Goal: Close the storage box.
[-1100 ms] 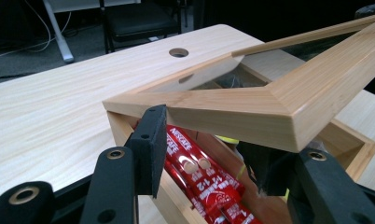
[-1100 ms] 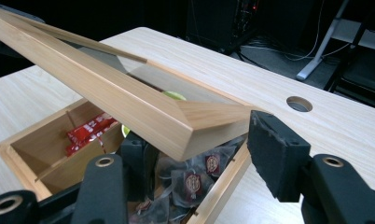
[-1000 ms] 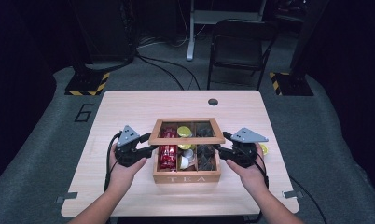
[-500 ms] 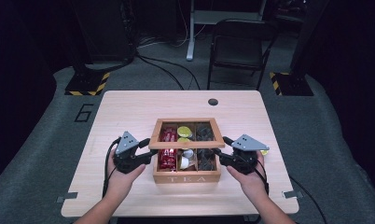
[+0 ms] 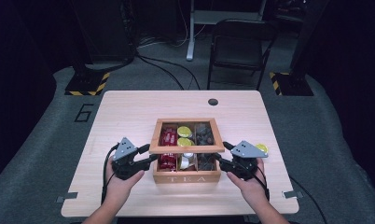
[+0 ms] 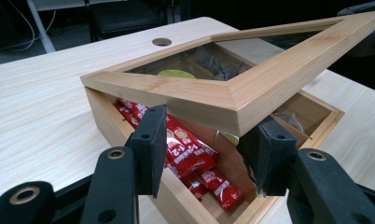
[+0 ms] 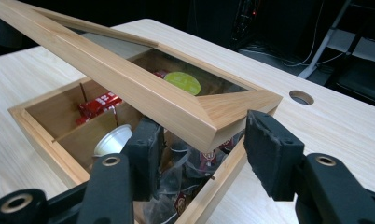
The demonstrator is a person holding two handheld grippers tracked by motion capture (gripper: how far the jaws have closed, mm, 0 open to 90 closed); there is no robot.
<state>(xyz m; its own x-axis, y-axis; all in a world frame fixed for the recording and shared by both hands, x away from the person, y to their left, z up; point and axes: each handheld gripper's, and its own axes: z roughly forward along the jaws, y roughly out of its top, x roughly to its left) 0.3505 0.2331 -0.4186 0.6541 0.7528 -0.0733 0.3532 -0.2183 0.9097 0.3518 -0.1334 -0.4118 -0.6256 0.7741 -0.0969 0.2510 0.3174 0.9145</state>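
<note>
A dark room with cables and a folding chair (image 5: 237, 51) is surrounding a pale wooden table (image 5: 129, 112), and a floor mat beside it is showing a large "6" (image 5: 84, 113). Near the table's front middle, a wooden box (image 5: 186, 175) is sitting with its glass-paned lid (image 5: 185, 148) tilted up, hinged along the far edge.

The left gripper (image 5: 147, 156) is pinching the lid's front left corner, both pads pressing the frame in the left gripper view (image 6: 209, 105). The right gripper (image 5: 222, 156) is straddling the front right corner (image 7: 232, 109); its jaws have just been closing, and whether both pads are already pressing the wood I cannot tell.

My worry is that the lid is being carried by two small corner grips. If one pad is slipping off the smooth wood, the lid is likely dropping shut, jolting the glass. Uneven lifting could be twisting the hinges, or dragging the whole box along the table.

"TEA" is showing on the box's front wall. Red sachets (image 6: 190, 154) inside are carrying white lettering too small to read. Yellow-green capsules (image 7: 182, 83) and a white capsule (image 7: 113, 140) are lying in other compartments.
</note>
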